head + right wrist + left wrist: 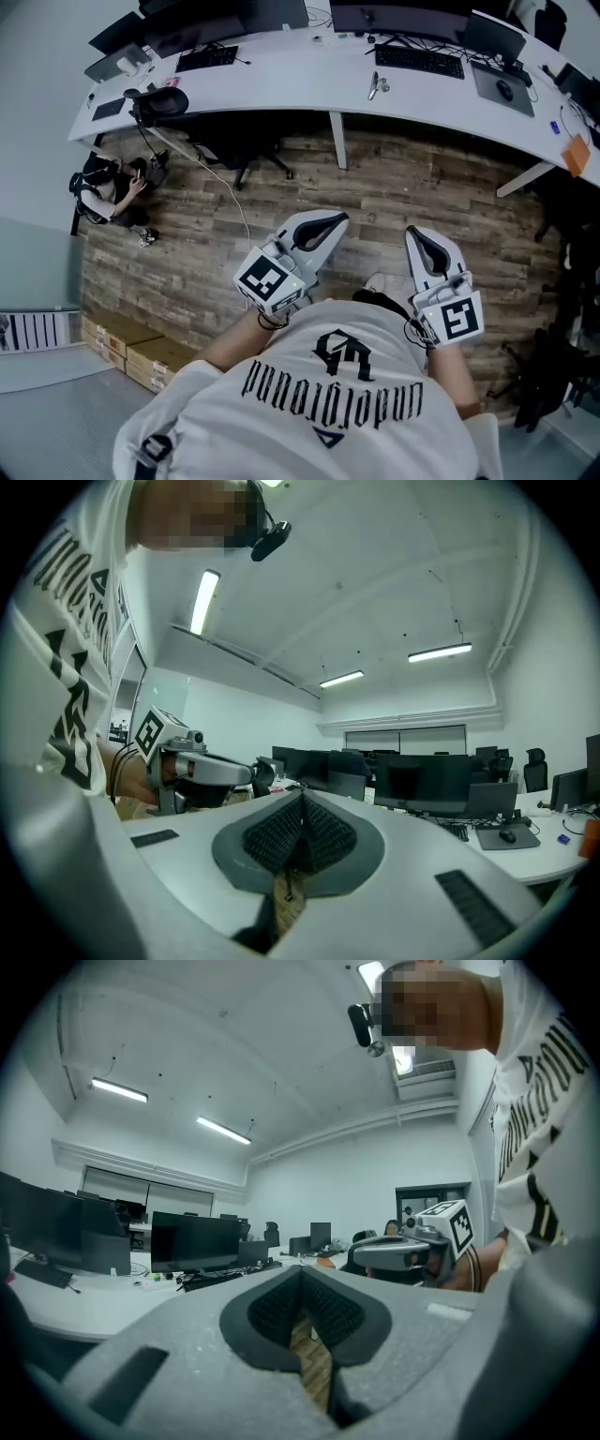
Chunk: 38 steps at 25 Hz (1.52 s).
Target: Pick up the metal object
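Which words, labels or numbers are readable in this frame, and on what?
"underground" (likely; gothic letters, upside down in the head view): the person's white T-shirt.
Marker cubes: square patterns only, no words.
Cardboard boxes: print too small to read.

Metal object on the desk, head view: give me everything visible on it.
The metal object is small, silvery and elongated, seemingly two slim pieces joined together. It is too small here to identify further. It lies flat on the curved white desk, just left of the black keyboard and apart from it. Nothing but the desktop touches it.
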Available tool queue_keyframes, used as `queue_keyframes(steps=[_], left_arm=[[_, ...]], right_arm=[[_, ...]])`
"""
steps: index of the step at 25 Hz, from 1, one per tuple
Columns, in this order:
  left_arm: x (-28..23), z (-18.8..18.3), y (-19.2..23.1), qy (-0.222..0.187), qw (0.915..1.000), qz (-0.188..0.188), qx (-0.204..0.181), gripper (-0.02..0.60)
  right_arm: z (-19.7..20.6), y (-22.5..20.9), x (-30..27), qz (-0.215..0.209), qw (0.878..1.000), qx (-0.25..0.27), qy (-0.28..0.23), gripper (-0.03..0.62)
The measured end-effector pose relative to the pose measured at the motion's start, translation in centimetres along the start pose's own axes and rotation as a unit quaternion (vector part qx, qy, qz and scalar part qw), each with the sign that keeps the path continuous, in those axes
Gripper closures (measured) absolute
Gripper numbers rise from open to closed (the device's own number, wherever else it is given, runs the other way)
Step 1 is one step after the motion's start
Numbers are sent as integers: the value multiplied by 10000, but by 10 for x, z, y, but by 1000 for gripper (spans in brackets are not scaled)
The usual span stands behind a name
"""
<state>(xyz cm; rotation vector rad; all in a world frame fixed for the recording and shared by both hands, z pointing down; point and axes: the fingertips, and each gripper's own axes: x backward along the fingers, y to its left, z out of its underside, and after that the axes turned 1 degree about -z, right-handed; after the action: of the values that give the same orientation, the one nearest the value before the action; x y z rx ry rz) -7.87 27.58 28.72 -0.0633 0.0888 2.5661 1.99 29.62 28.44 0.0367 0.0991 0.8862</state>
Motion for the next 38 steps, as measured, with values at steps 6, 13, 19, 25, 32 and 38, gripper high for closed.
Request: queue_keyframes(steps=[6,13,19,25,32,38], left_arm=[[-63,-7,3,23,9999,-98,12,566],[-110,-7,3,81,9999,-129,-40,568],[-132,-5,15,53,9999,-127,1,566],[-156,-6,34,49,10000,-2,13,568],[-176,-7,72,54,9999,33,95,566],[-192,-7,117,76,9999,80,113,566]], right_arm=[[1,-65,7,-132,9999,-46,32,580],[12,-111,13,-197,9997,-152,73,579],[20,-132,6,-170,9996,-204,112,579],[22,-154,-9,-61,9996,-229,179,579],[27,-178,-44,-20,9992,-315,251,579],[28,-197,-88,-42,9990,-342,276,579]])
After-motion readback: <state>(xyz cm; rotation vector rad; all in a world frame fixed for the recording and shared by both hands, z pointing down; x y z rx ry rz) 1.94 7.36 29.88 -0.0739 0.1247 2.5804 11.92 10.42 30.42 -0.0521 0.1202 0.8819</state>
